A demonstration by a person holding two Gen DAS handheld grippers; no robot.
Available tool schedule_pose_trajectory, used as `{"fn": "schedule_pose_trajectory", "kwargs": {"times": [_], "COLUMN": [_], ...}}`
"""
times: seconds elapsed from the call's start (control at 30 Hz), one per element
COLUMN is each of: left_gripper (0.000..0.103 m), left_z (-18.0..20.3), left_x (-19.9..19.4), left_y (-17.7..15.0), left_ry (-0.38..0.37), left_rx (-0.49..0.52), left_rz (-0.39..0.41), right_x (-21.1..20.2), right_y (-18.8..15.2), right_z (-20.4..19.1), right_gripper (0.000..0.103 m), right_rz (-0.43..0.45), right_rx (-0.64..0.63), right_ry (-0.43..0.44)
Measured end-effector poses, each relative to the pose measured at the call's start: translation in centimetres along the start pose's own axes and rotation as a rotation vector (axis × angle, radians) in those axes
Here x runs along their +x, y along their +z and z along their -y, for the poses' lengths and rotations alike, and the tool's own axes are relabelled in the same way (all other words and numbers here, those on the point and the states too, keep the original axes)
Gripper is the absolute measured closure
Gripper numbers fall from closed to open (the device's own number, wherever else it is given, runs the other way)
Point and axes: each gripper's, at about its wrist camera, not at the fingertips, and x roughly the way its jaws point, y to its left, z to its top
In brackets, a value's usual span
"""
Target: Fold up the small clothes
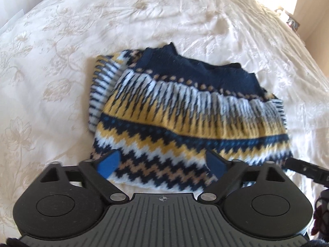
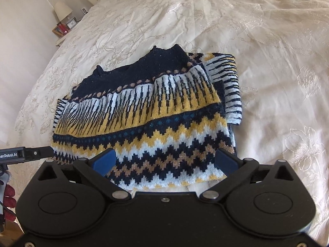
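A small knitted sweater (image 1: 185,111), navy with yellow, white and tan zigzag bands, lies folded on the bed; it also shows in the right wrist view (image 2: 148,113). A sleeve is tucked along its far side edge (image 1: 102,90) (image 2: 230,86). My left gripper (image 1: 163,164) is open, its blue-padded fingers (image 1: 109,163) spread over the near hem. My right gripper (image 2: 164,162) is open too, its blue pads (image 2: 103,161) spread over the near hem. Neither holds the cloth.
The cream floral bedspread (image 1: 61,61) (image 2: 267,61) covers the whole bed. A bedside table with a lamp (image 2: 62,10), a clock and red items stands at the far left. The other gripper's tip shows at the view edges (image 1: 304,168) (image 2: 26,154).
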Motion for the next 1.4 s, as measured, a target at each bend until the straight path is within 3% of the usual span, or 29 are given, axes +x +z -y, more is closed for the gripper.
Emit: {"fn": "schedule_pose_trajectory", "kwargs": {"times": [0.67,1.07,1.2,1.4], "left_gripper": [0.007,0.007,0.0,0.0], "left_z": [7.0,6.9,6.6,6.2], "left_x": [5.1,11.1,13.3,14.7], "left_y": [5.2,7.9,8.4,8.5], "left_ry": [0.028,0.107,0.103,0.1], "left_rx": [0.127,0.117,0.117,0.098], "left_rz": [-0.04,-0.13,-0.182,-0.194], "right_x": [1.3,6.2,8.1,9.7], "right_y": [3.7,6.1,6.4,6.9], "right_z": [7.7,10.6,10.4,11.0], "right_gripper": [0.0,0.0,0.0,0.0], "right_rz": [-0.01,-0.132,-0.182,-0.172], "right_rx": [0.176,0.252,0.243,0.282], "right_ry": [0.059,0.205,0.263,0.351]}}
